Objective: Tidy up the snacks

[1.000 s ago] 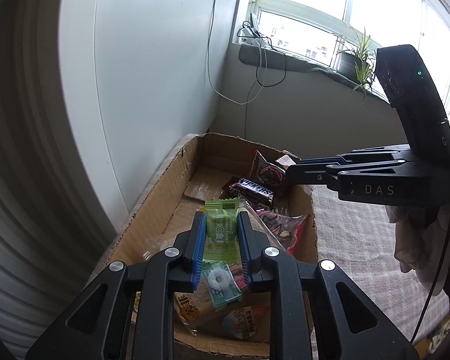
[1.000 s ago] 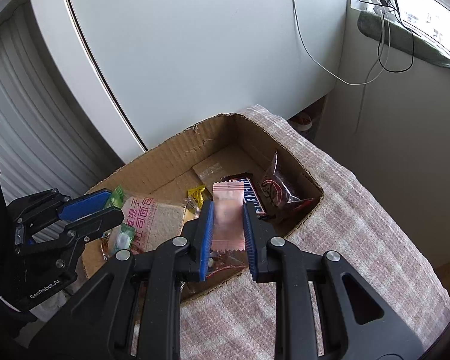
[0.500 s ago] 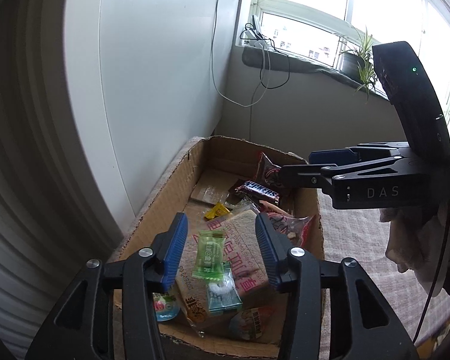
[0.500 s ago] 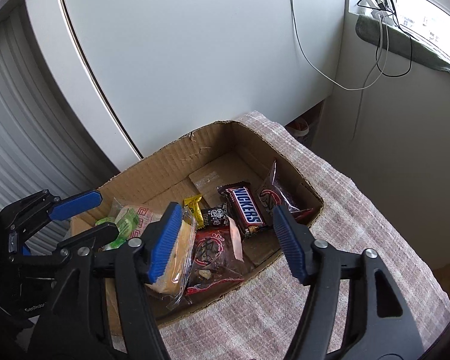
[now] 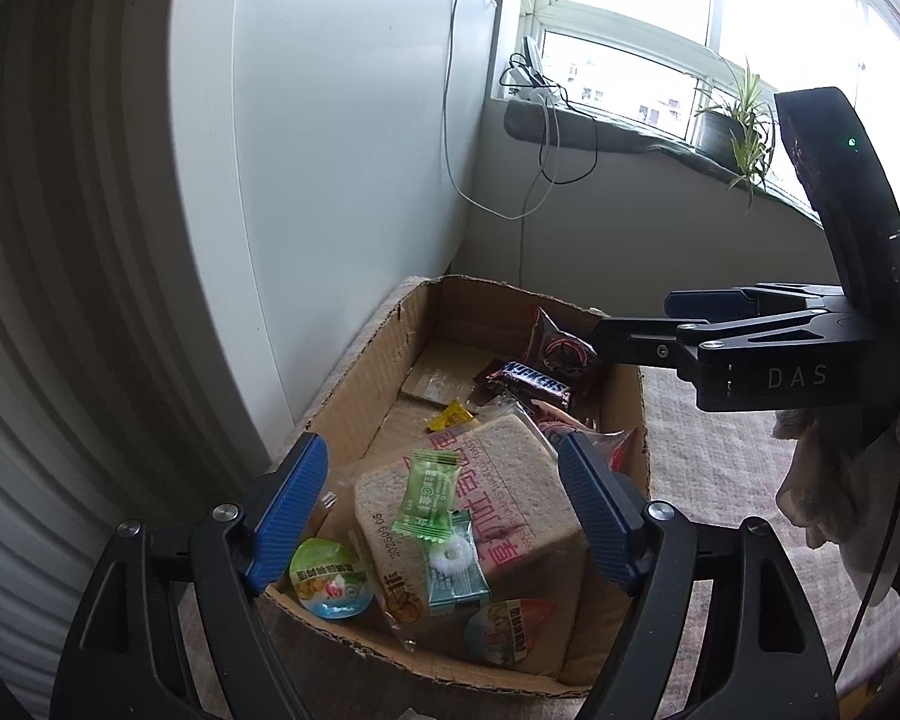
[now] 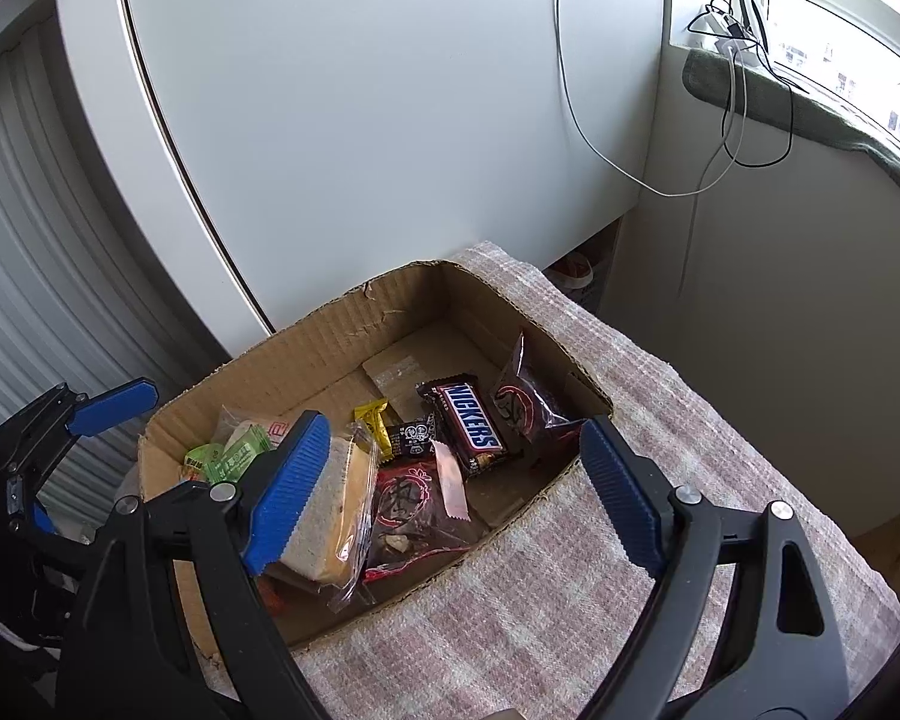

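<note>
Scene: I am holding both grippers over a cardboard box [image 6: 342, 336] that is sitting on a checked cloth [image 6: 570, 570] beside a white wall.
Left gripper [image 5: 441, 507]: my jaws have just been opening and are now standing wide, gripping nothing. The green candy [image 5: 427, 495] is lying free below them, on top of the wrapped bread slice [image 5: 480, 480].
Right gripper [image 6: 450, 486]: my jaws have likewise just been opening and are now gaping, with nothing between the pads. The pink sachet [image 6: 452, 480] is resting on a dark red packet [image 6: 414, 510] inside the box.
Other snacks: a Snickers bar [image 6: 468, 420], a small yellow sweet [image 6: 375, 426] and a round jelly cup [image 5: 329, 579] are also lying in the box.
Step in hand: I judge this to be the release, with both pieces already dropped in.
Doing it well: I am keeping the pads spread and clear of wrappers, so that nothing is snagging as I lift away.
Next: I am planning to draw both hands straight up and back, avoiding the box rim.
Risk: the candy is perching loosely on the bread, so a brush from my fingers could be nudging it off.
</note>
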The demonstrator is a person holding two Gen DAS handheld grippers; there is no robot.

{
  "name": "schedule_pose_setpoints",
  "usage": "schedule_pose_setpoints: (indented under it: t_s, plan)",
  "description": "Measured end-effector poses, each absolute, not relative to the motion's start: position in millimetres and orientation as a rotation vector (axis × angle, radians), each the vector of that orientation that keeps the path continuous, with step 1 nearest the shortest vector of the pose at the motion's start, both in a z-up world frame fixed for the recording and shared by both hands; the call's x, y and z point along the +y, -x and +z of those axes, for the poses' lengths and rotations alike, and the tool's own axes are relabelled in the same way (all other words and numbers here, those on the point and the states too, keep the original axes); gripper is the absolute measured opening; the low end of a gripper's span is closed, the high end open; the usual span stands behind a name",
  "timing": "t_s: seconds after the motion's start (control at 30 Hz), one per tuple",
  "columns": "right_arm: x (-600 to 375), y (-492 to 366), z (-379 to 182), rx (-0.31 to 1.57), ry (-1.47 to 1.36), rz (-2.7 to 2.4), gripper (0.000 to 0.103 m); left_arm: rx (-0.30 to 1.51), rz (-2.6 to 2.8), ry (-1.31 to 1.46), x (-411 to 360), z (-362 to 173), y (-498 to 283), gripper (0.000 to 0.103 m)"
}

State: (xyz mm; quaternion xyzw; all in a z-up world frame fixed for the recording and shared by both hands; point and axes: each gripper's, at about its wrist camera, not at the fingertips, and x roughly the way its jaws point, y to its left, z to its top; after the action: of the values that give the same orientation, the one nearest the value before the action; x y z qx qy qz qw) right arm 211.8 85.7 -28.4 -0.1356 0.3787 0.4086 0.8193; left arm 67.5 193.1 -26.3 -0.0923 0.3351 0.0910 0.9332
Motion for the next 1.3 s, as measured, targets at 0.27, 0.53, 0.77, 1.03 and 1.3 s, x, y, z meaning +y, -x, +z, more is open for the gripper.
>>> schedule_pose_setpoints:
  t_s: [0.27,0.53,0.77,1.03,1.3]
  plan:
    - [69,-195,-17,0.754,0.277,0.85,0.088,0.665,0.204,0.183,184,-20,-56,0.08]
    - [45,-174,-8,0.692,0.264,0.817,0.088,0.637,0.231,0.162,168,-10,-43,0.08]
    - [19,-154,-2,0.642,0.235,0.784,0.094,0.619,0.251,0.17,159,-7,-31,0.08]
    - [-12,-130,-1,0.592,0.191,0.727,0.102,0.615,0.267,0.186,150,-7,-18,0.08]
    - [-26,-114,-7,0.588,0.199,0.703,0.102,0.619,0.263,0.181,141,-8,-13,0.08]
